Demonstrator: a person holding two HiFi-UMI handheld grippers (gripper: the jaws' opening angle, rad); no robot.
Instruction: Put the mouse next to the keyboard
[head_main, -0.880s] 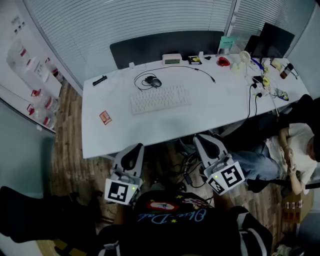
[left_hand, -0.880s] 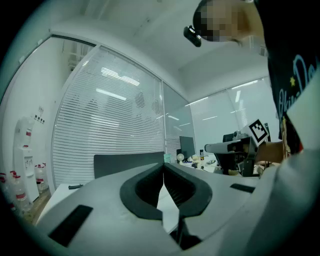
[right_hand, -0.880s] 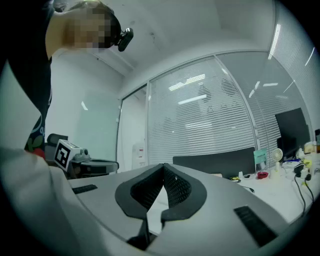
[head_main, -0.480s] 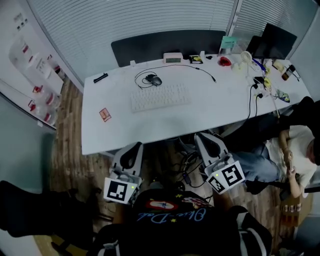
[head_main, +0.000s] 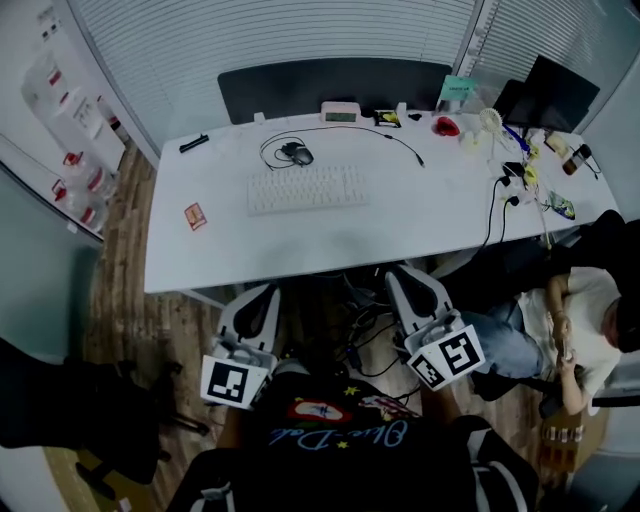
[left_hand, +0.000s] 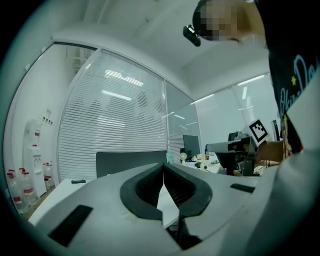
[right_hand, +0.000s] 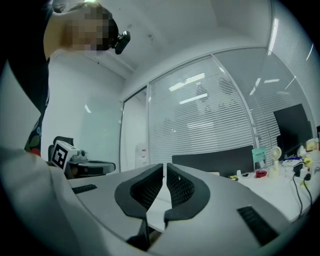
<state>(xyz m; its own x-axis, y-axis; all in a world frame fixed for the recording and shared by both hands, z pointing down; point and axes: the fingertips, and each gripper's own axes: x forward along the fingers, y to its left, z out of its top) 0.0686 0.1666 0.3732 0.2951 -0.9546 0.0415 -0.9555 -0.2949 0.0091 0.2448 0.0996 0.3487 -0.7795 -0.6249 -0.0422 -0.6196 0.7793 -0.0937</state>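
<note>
Mouse (head_main: 298, 154) just behind keyboard (head_main: 306, 188), untouched.
Both on the white desk (head_main: 400, 225), well apart from me. I judge: reach over the keyboard, part the jaws early, take the mouse by its sides. My left gripper (head_main: 262, 298) and right gripper (head_main: 410, 282) hang below the desk's near edge, both clenched on nothing.

Head camera: on my head, faces forward and steeply down. Worktop (head_main: 330, 230) at 12 o'clock, well away. My left tool (head_main: 258, 300) at 7 o'clock, my right tool (head_main: 410, 285) at 5 o'clock, both near lens.

Left tool camera: rides behind own jaws, looks level along them over worktop toward blinds (left_hand: 110, 125); right tool at 3 o'clock.

Right tool camera: same setup; left tool at 9 o'clock.

All three views share worktop, blinds, dark panel (head_main: 330, 85) along worktop's far edge.
</note>
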